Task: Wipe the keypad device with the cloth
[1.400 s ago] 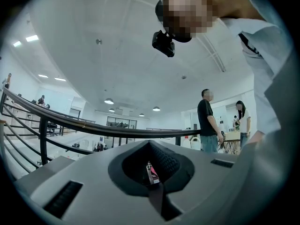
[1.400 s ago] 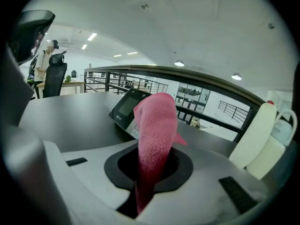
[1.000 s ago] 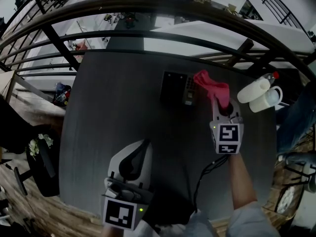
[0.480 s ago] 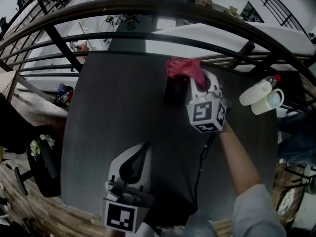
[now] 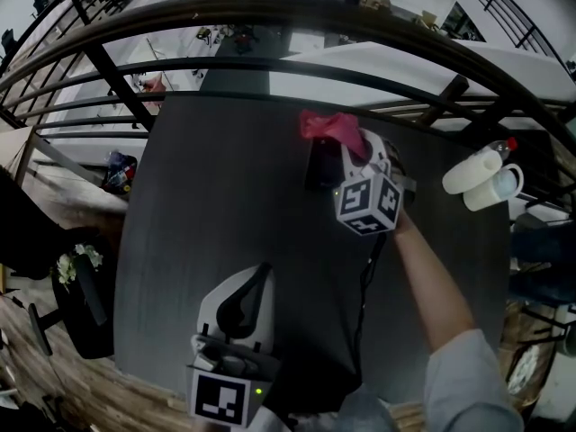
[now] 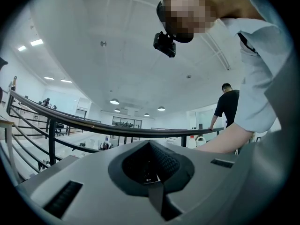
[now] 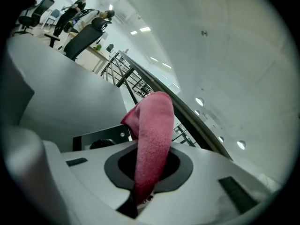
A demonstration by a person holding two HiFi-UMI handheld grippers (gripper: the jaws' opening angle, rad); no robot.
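Wiping is judged under way. The cloth (image 5: 328, 124), pink, is pinched in the right gripper (image 5: 360, 151) and draped over the far edge of the device (image 5: 319, 171), at upper centre of the frame on the table (image 5: 207, 178). Contact is likely, but it is partly hidden by the gripper. A steady, light drag of the cloth across the keys is called for next. The device is seen as a dark, flat slab, and no keys can be made out. The left gripper (image 5: 261, 273) is pressed together on nothing and held at lower left, well apart.
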